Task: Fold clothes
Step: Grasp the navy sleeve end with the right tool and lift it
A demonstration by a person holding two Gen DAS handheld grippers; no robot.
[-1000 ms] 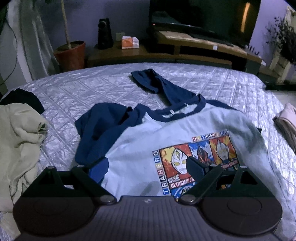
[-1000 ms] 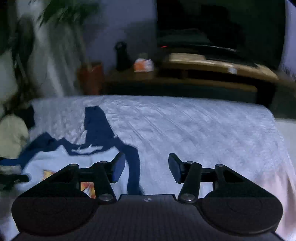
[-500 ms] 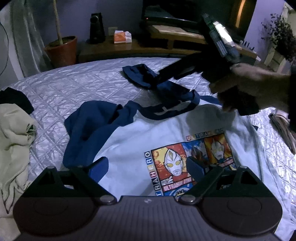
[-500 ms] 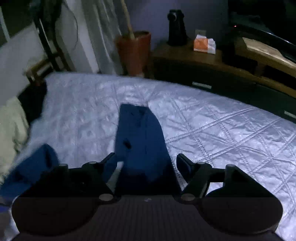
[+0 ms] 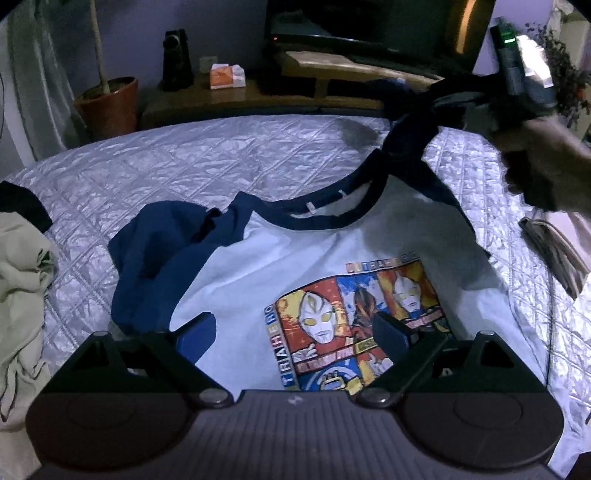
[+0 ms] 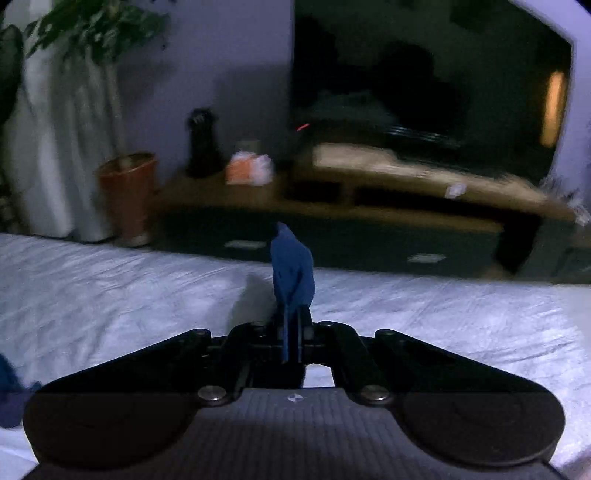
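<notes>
A white T-shirt [image 5: 280, 258] with navy sleeves, a navy collar and a cartoon print lies front up on the quilted bed [image 5: 184, 162]. My left gripper [image 5: 293, 330] hovers open over its lower front, nothing between the blue pads. The left sleeve [image 5: 155, 251] lies bunched on the bed. My right gripper [image 6: 293, 332] is shut on the navy right sleeve [image 6: 291, 269], whose end sticks up past the pads. In the left wrist view a hand [image 5: 543, 162] holds that gripper high at the right, the right sleeve [image 5: 410, 144] stretched up from the shoulder.
A cream garment [image 5: 22, 291] is heaped at the bed's left edge, with a dark one [image 5: 26, 210] behind it. Folded cloth [image 5: 554, 254] lies at the right edge. Beyond the bed stand a potted plant [image 5: 107, 103], a low wooden TV bench [image 5: 266, 96] and a television [image 5: 369, 22].
The right gripper came over the sleeve lying on the bed, shut on it and pulled it up and to the right. The left gripper stayed open over the shirt.
</notes>
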